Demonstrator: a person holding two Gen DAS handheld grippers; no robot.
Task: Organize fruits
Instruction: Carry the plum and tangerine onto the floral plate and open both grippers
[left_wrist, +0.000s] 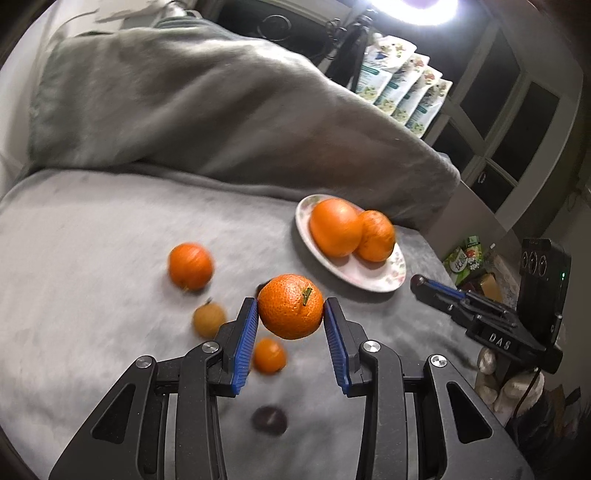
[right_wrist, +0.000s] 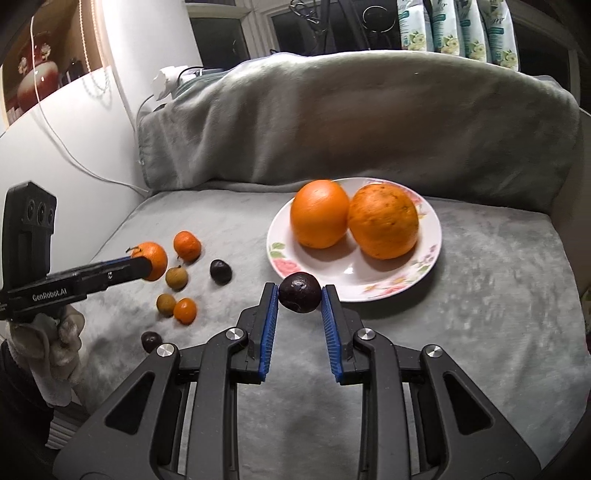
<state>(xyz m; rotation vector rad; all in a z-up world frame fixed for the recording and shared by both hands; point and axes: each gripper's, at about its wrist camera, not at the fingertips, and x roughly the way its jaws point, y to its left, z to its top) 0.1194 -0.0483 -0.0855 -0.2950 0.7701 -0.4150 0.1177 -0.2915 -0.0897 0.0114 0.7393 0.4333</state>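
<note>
A stemmed tangerine (left_wrist: 290, 306) is clamped between the pads of the left tool (left_wrist: 290, 314), lifted clear of the grey blanket (left_wrist: 92, 258). A dark round fruit (right_wrist: 299, 292) is clamped in the right tool (right_wrist: 299, 295), just near of the floral plate (right_wrist: 428, 266), on which two large oranges (right_wrist: 319, 213) are seen touching.

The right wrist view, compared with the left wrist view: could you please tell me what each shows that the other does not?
Only the right wrist view shows the white wall with a cable, a red vase, and the right gripper closed on a dark plum seen close up.

Only the left wrist view shows the bright lamp overhead and the left gripper gripping a mandarin seen close up.

Both show the flowered plate holding two oranges, loose small fruit on the grey blanket, and the pouches behind.
</note>
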